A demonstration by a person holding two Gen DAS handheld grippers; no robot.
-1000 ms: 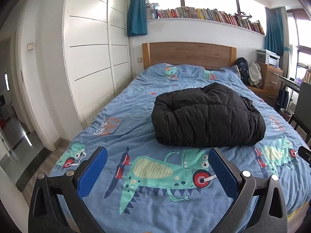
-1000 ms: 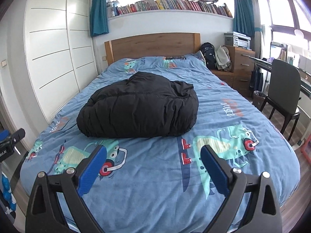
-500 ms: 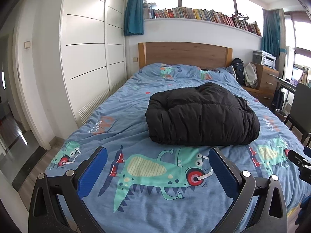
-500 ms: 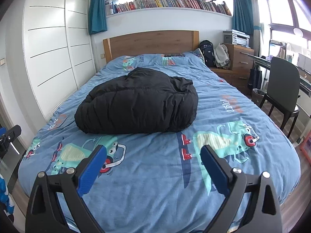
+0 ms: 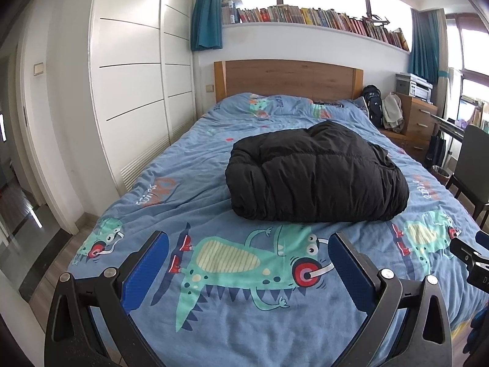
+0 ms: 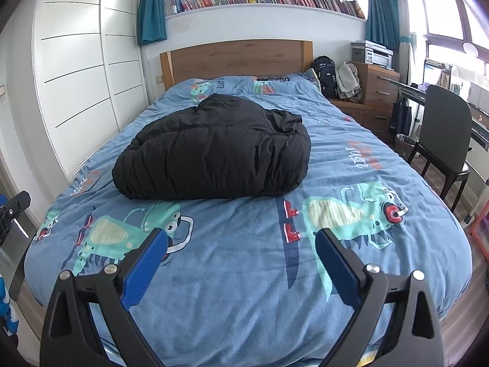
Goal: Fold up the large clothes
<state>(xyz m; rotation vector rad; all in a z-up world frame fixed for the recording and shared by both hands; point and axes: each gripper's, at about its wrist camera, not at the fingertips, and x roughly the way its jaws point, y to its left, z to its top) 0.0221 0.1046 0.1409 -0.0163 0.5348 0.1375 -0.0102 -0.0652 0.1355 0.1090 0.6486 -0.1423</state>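
A black puffy jacket (image 5: 318, 174) lies folded into a thick bundle in the middle of the bed, and it also shows in the right wrist view (image 6: 214, 153). My left gripper (image 5: 248, 244) is open and empty, held over the foot of the bed well short of the jacket. My right gripper (image 6: 241, 240) is open and empty too, also back near the foot end. Part of the right gripper shows at the right edge of the left wrist view (image 5: 470, 257).
The bed (image 6: 351, 159) has a blue dinosaur-print cover and a wooden headboard (image 5: 290, 78). White wardrobe doors (image 5: 134, 91) run along the left. A wooden dresser (image 6: 376, 88) with a backpack and a dark chair (image 6: 443, 128) stand to the right.
Both grippers have drawn back from the jacket toward the foot of the bed, so it looks smaller and farther. Both stay open. The jacket has not moved.
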